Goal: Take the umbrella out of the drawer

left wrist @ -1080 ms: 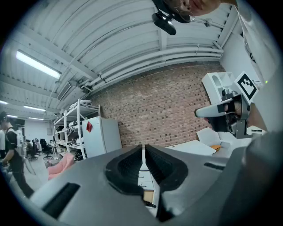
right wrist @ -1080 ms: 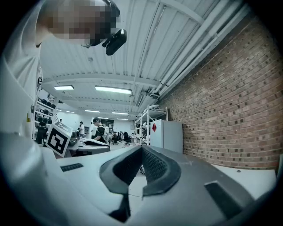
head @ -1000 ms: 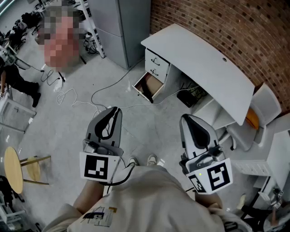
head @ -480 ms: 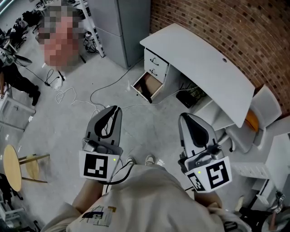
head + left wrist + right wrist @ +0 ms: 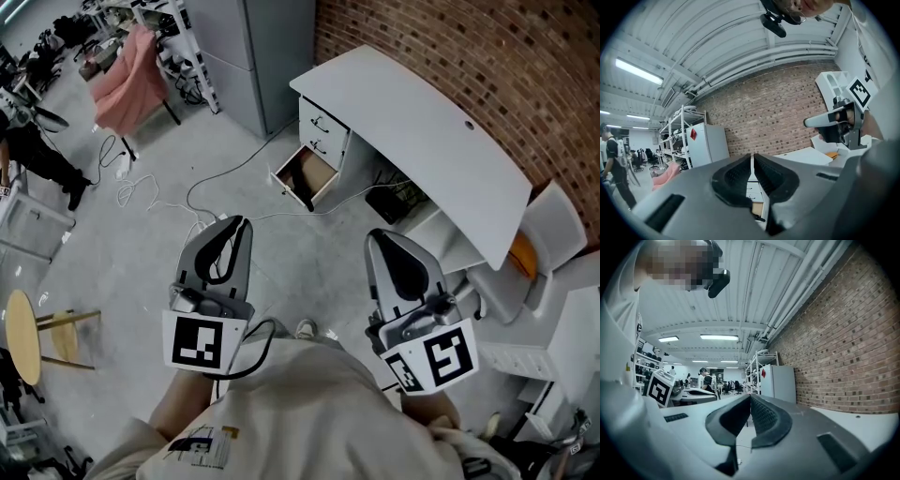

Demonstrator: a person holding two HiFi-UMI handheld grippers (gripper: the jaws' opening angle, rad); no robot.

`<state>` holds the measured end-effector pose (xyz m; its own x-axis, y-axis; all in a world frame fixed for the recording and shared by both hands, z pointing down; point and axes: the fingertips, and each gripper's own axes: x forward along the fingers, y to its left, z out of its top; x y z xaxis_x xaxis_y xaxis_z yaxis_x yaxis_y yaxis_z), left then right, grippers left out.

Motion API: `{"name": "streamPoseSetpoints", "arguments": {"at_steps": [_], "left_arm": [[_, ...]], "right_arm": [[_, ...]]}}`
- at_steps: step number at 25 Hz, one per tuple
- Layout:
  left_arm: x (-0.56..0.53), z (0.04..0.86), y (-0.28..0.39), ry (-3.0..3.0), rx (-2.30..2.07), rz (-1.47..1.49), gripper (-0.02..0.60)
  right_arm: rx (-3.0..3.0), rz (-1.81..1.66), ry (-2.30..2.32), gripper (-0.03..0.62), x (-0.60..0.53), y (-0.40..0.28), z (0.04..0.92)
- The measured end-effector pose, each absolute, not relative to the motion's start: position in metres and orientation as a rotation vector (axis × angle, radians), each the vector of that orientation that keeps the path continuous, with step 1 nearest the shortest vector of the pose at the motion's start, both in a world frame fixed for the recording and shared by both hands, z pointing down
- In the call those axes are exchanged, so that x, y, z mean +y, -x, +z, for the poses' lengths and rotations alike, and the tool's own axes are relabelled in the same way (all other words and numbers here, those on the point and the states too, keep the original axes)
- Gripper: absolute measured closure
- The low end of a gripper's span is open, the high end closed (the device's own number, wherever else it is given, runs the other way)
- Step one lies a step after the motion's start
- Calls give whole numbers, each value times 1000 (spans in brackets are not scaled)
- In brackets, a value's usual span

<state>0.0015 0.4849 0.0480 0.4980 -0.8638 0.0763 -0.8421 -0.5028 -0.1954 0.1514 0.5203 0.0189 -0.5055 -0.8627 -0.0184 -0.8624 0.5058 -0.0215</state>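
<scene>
Left gripper (image 5: 236,228) and right gripper (image 5: 378,240): jaws together, empty (both level). The drawer (image 5: 302,180) stands open at the desk's (image 5: 422,131) end.

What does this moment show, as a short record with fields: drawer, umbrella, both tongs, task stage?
drawer: lowest drawer of the white desk stands open
umbrella: not visible in any view
left tongs: shut, empty, short of the drawer
right tongs: shut, empty
stage: drawer not yet reached
</scene>
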Motion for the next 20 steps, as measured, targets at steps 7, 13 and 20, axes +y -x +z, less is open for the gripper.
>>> {"name": "streamPoseSetpoints", "arguments": {"at_steps": [7,13,20], "left_arm": [[477,55,-9,2602,1500,-254,554],[459,68,-11,2609,1486,-244,554],[424,82,-6,2639,1441,-247,554]], "right_arm": [[2715,-36,1540,586,506,-158,28],[2724,-48,1553,586,486,-156,44],[2730,-61,1587,586,453,-148,59]]}}
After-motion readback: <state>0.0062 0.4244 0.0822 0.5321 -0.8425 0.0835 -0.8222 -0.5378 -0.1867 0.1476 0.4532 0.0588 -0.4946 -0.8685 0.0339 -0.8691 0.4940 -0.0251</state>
